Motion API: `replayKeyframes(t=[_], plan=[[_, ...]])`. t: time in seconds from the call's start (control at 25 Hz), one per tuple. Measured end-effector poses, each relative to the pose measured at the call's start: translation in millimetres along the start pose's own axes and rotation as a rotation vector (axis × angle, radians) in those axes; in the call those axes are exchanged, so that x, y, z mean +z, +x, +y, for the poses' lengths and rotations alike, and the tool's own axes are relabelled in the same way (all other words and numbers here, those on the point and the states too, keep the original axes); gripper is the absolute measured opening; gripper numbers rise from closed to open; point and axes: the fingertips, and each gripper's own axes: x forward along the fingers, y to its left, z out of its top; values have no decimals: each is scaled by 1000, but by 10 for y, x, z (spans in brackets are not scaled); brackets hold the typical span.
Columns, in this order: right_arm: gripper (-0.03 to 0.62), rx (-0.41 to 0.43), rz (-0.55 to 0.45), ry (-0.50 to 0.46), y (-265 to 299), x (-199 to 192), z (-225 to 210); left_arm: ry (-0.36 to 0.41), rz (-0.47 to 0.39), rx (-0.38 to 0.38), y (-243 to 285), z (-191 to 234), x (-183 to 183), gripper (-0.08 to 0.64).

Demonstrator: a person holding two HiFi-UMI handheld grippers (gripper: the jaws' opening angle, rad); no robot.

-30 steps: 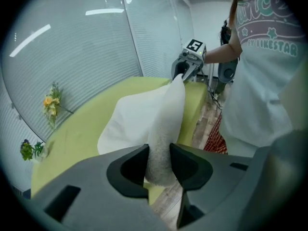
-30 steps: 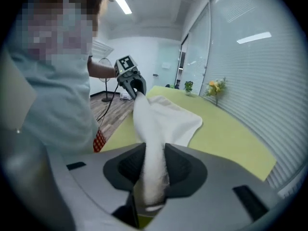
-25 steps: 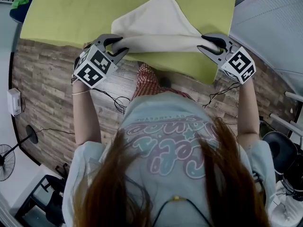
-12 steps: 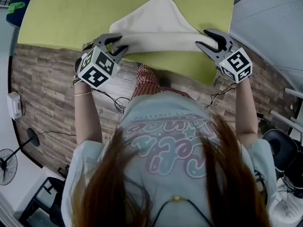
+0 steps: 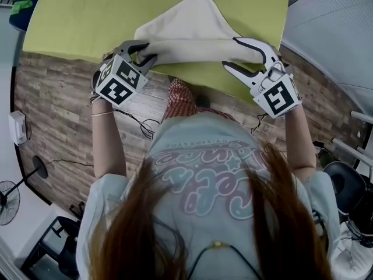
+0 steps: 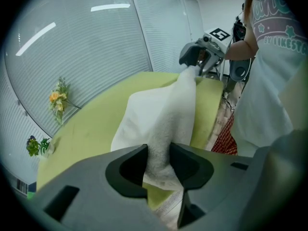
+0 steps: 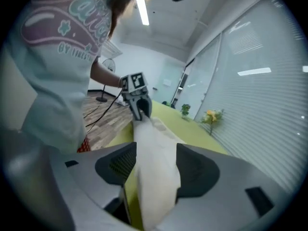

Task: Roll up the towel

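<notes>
From the head view I see the cream, fluffy terry towel (image 5: 192, 28), near edge rolled into a soft tube, on the flat yellow-green counter (image 5: 87, 16) between left gripper (image 5: 149, 54) and right gripper (image 5: 231, 52). In the left gripper view my jaws are clamped on one roll end. In the right gripper view the jaws have just been opening and stand apart around the other end, which they pinched a second ago.
</notes>
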Motion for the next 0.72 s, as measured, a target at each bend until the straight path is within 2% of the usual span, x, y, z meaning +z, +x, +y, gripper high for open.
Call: replayKeyframes(t=[0.12,0.28,0.4,0.52,0.6,0.64,0.72], plan=[[262,63,63,-52,270,-188,192,5,9,-1,2,2,8,146],[261,64,122,-92,368,-393,186,-34,-40,37,-22,25,32,146],[258,66,120,-82,385,-416,197,-91,-137,143,-187,93,60,194],[256,69,117,-81,378,-420,199,-134,-275,211,-494,80,229,196],[256,76,119,-73,361,-432,189,-100,-334,197,-568,-74,449,196],[256,79,119,-67,355,-435,185,-52,-326,179,-524,-187,539,196],[256,81,118,-60,355,-429,194,77,-247,155,-315,-379,606,196]])
